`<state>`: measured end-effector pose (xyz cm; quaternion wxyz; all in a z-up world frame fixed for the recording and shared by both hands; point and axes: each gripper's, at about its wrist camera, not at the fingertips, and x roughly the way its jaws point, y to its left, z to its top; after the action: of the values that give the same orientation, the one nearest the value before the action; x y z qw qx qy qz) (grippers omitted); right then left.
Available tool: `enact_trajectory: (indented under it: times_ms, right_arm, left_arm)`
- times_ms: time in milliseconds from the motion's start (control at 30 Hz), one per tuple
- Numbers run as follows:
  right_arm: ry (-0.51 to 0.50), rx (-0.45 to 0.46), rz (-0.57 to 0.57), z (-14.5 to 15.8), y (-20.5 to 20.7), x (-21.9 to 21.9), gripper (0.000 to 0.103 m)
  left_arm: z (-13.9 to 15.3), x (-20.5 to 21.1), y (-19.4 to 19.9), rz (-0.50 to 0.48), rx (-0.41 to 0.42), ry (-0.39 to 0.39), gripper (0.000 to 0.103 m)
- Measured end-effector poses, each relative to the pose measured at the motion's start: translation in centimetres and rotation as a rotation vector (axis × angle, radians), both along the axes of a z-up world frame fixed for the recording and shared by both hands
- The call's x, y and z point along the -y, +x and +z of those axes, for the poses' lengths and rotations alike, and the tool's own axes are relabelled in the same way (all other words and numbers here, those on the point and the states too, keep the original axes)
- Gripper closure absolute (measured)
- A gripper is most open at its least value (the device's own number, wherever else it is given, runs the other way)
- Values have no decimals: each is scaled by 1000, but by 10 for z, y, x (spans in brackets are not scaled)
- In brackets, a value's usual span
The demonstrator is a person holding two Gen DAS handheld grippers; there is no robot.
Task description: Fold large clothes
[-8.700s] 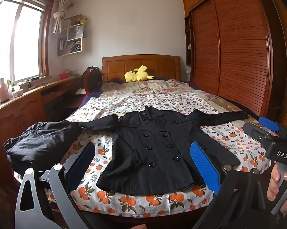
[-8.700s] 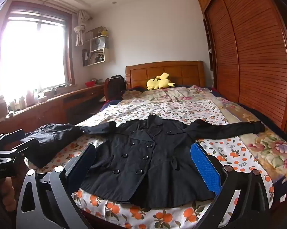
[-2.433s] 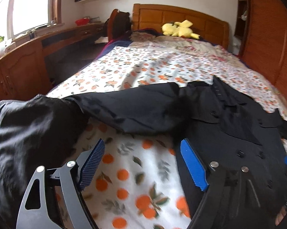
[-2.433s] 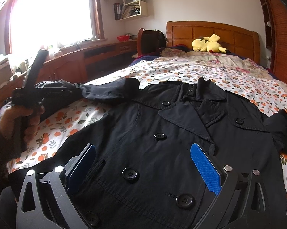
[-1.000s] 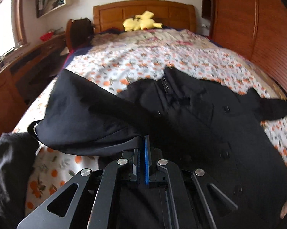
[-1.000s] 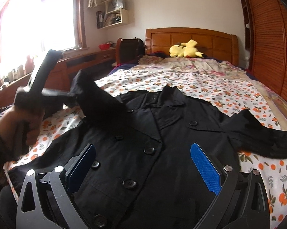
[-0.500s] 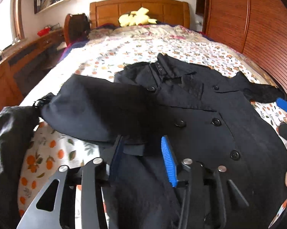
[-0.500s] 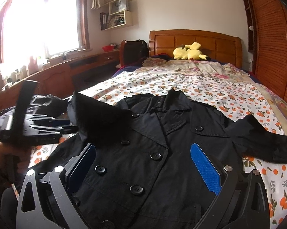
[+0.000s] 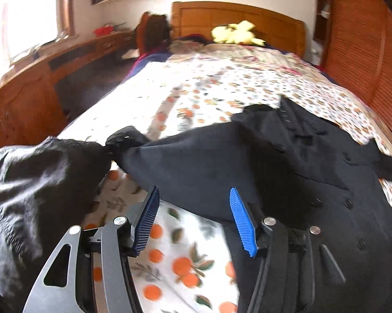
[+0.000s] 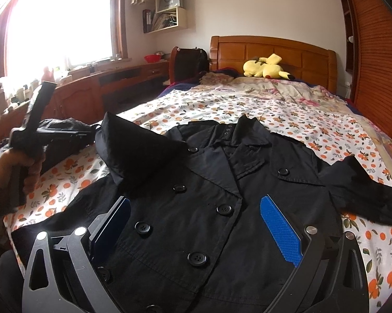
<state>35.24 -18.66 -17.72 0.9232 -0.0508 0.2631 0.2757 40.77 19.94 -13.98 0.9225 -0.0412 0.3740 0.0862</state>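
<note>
Coat [image 10: 209, 203] has its left sleeve [image 10: 138, 154] folded across the chest, right sleeve still out; left gripper [image 9: 193, 219], jaws just opening, and right gripper [image 10: 196, 232] both gape empty.

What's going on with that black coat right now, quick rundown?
Left gripper just opened, empty; right gripper open over the coat. Left sleeve folded in, other sleeve out. Dark garment beside it.
</note>
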Motion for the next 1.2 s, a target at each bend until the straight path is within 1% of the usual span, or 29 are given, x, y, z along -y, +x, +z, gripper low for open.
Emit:
enact_trajectory:
  times_ms: [200, 400, 467, 500, 567, 600, 633, 667, 700, 733, 767, 800, 900, 967, 1100, 1167, 1200]
  right_arm:
    - [-8, -14, 1, -6, 5, -2, 6]
    - [-11, -23, 2, -9, 8, -2, 6]
    - [-11, -26, 4, -9, 8, -2, 6]
    - [-11, -28, 4, -10, 9, -2, 6]
    - [-12, -33, 7, -11, 10, -3, 6]
    - [-12, -36, 8, -12, 10, -3, 6]
    - [-13, -40, 9, -12, 10, -4, 6]
    - [-13, -41, 10, -11, 10, -4, 6]
    - [-13, -42, 11, -11, 9, -4, 6]
    - [-11, -42, 12, -10, 8, -4, 6]
    - [-7, -44, 12, -9, 7, -3, 6]
    - [-5, -45, 11, -8, 7, -3, 6]
    - [-7, -39, 4, -4, 2, 0, 6]
    - [-9, -33, -2, -1, -1, 3, 6]
    - [-13, -23, -21, 4, -7, 10, 6]
    - [-12, -13, -34, 9, -11, 15, 6]
    - [-10, -6, -41, 12, -14, 19, 6]
  left_arm:
    - [-20, -37, 34, 71, -46, -6, 45]
    - [-49, -56, 65, 128, -120, -8, 45]
    - [-54, -60, 70, 138, -133, -32, 45]
    - [-57, -64, 72, 146, -133, -64, 45]
    - [-60, -64, 74, 153, -133, -91, 45]
    - [-63, -64, 76, 155, -138, -100, 46]
    - [-65, -63, 78, 154, -142, -105, 56]
    - [-67, -61, 80, 147, -151, -110, 63]
    - [-69, -58, 82, 146, -159, -104, 75]
    - [-69, -55, 84, 143, -163, -93, 81]
    - [-69, -51, 84, 137, -161, -80, 94]
    - [-64, -46, 81, 137, -143, -60, 99]
    - [-41, -27, 72, 119, -71, -28, 100]
    - [-24, -10, 64, 82, -36, -9, 100]
    - [20, 38, 44, -18, 44, 37, 100]
    - [41, 65, 32, -72, 79, 48, 100]
    - [46, 75, 28, -90, 88, 51, 100]
